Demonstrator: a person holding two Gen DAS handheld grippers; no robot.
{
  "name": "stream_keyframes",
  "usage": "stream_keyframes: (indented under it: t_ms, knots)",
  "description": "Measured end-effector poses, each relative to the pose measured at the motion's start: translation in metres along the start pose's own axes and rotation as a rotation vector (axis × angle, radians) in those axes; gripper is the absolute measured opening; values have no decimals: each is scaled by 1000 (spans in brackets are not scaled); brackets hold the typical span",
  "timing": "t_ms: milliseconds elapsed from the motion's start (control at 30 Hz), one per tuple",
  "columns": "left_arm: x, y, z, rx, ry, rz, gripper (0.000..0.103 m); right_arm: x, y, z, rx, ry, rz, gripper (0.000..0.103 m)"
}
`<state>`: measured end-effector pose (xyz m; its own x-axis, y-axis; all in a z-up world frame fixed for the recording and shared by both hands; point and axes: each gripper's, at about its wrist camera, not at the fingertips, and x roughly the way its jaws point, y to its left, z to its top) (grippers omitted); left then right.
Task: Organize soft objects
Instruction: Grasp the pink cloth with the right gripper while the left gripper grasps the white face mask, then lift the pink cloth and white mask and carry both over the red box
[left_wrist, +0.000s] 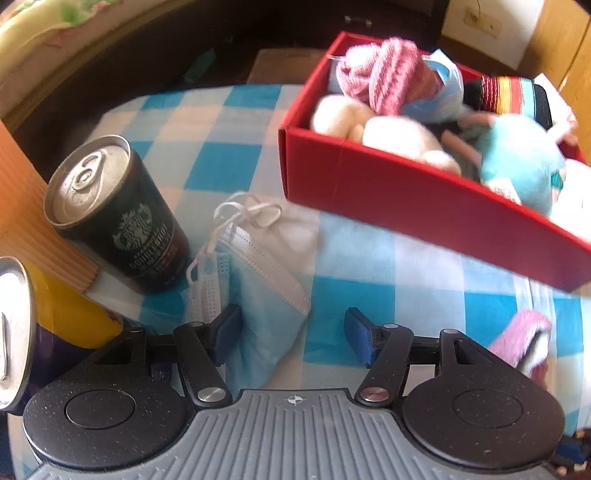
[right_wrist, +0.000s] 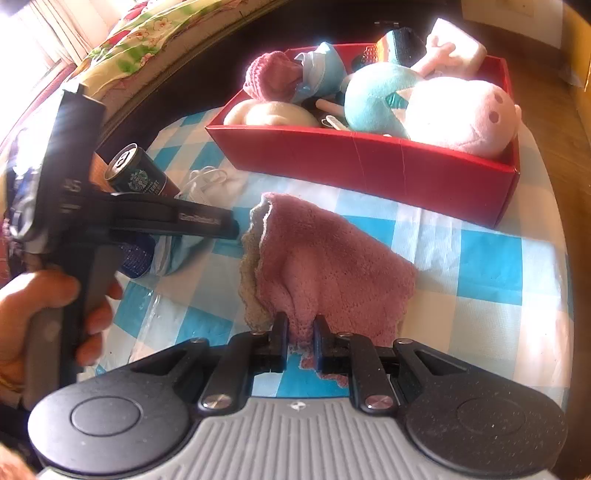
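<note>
1. pink cloth (right_wrist: 325, 266): fuzzy, crumpled, with a cream lining at its edge, on the checked worktop (right_wrist: 491, 266) in front of the red box (right_wrist: 369, 162).
2. blue face masks (left_wrist: 258, 288): folded, white ear loops tangled, lying beside a dark can.
3. red box: open, holding a pink pig plush (right_wrist: 461, 110), a pink knitted piece (left_wrist: 391, 74), cream plush (left_wrist: 402, 140) and another mask.

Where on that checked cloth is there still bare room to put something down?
Bare checked cloth lies between the red box and the pink knit piece. It is crowded by the dark can, where face masks lie.
</note>
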<state>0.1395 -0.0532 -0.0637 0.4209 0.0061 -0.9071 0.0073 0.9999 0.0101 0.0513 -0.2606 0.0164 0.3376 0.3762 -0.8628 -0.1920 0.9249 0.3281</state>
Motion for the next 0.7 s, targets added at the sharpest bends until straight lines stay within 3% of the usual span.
stream_keyframes:
  t_ms: [100, 133, 167, 300, 400, 433, 700]
  knots:
    - [0, 6, 2, -28, -9, -17, 53, -1, -1, -1, 7, -1, 8, 0]
    - [-1, 7, 3, -37, -20, -7, 33, -2, -3, -3, 6, -3, 8, 0]
    - [-2, 10, 3, -43, -22, -13, 26, -3, -3, -3, 6, -4, 8, 0]
    - [-4, 11, 3, -62, -2, -110, 18, -4, -2, -2, 12, -11, 9, 0]
    - [-9, 3, -1, -39, 3, -130, 12, -6, -2, -2, 16, -18, 14, 0]
    - [-10, 1, -2, -33, 5, -139, 5, -7, -2, -2, 15, -20, 15, 0]
    - [-23, -6, -7, 13, -4, -160, 1, -13, 1, -3, 8, -40, 3, 0]
